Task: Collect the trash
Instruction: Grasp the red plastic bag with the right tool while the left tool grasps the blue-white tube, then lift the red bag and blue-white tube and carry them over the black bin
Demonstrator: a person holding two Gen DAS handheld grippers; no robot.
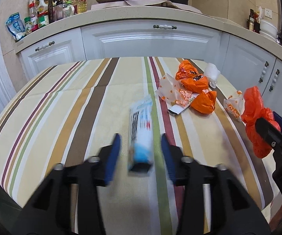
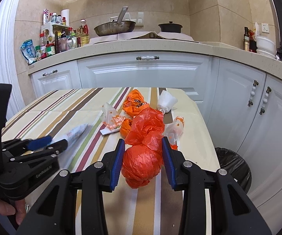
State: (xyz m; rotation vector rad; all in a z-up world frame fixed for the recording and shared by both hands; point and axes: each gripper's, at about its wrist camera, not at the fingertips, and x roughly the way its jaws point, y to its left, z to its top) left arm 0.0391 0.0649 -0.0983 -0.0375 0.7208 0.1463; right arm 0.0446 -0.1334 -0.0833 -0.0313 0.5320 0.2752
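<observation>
The left gripper [image 1: 140, 152] is seen at lower centre of the left wrist view with its jaws parted; a blurred white-and-blue wrapper [image 1: 141, 131] lies between the blue pads [image 1: 113, 156], clear of both, on the striped tablecloth [image 1: 62, 101]. No grip on it is observed.

The right gripper [image 2: 143, 162] is seen at lower centre of the right wrist view, clamped on a crumpled orange plastic bag [image 2: 142, 156]; both pads press against the bag's knotted lower bulge, and the loose upper part spreads above the fingertips.

Further trash is noted at upper right of the cloth in the left wrist view: orange snack wrappers [image 1: 194, 80], a white printed wrapper [image 1: 170, 92], a second small white-and-orange wrapper [image 1: 234, 105] and a white crumpled bag [image 1: 212, 73]. All lie near one another.

A bin lined with a black bag [image 2: 234, 168] is recorded at lower right of the right wrist view, beside the table, in front of white cabinets [image 2: 141, 74].
</observation>
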